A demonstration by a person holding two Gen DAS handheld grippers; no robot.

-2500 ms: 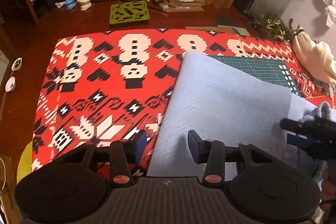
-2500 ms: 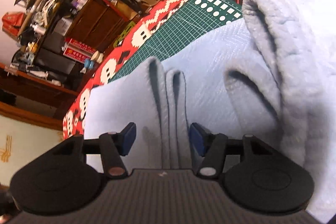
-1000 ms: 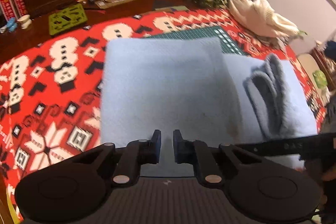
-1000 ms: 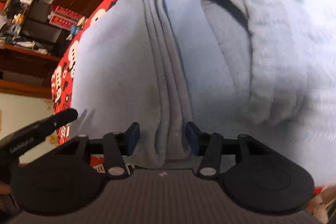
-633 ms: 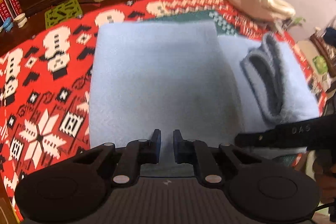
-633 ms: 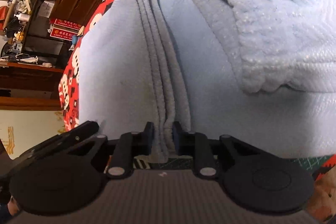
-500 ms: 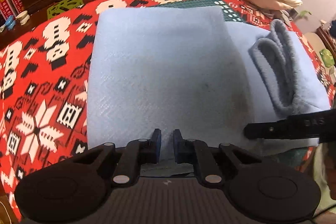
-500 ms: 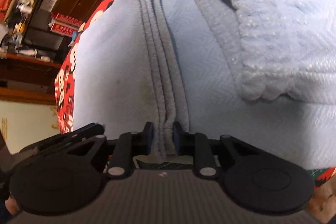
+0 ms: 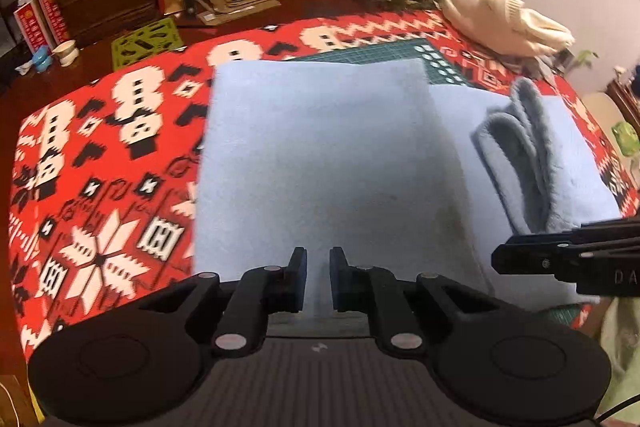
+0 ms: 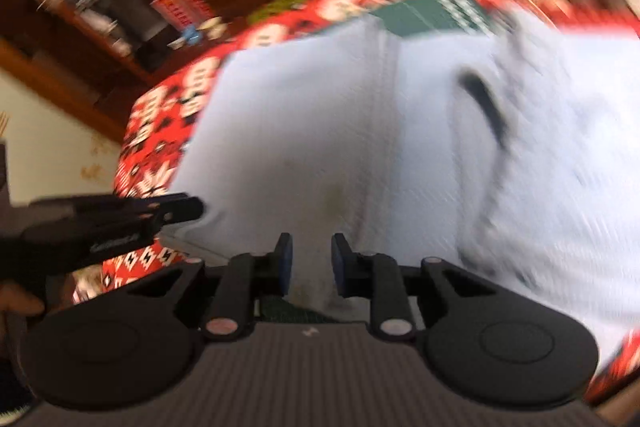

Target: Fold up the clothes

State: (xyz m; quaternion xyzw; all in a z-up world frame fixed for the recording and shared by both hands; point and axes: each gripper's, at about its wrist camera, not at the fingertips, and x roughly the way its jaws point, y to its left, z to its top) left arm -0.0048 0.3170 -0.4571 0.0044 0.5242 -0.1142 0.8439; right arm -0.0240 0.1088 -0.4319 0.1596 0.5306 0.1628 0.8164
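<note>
My left gripper (image 9: pixel 318 277) is pinched narrow on the near edge of the light blue fleece garment (image 9: pixel 328 163); my right gripper (image 10: pixel 311 265), a little wider, also grips that hem. The garment lies folded on the red patterned blanket (image 9: pixel 100 155), over a green cutting mat (image 9: pixel 408 51).

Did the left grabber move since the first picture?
Yes. The left grabber shifted right across the red patterned blanket. It was over the blue cloth's left edge; now it is shut on the near edge, further in.
</note>
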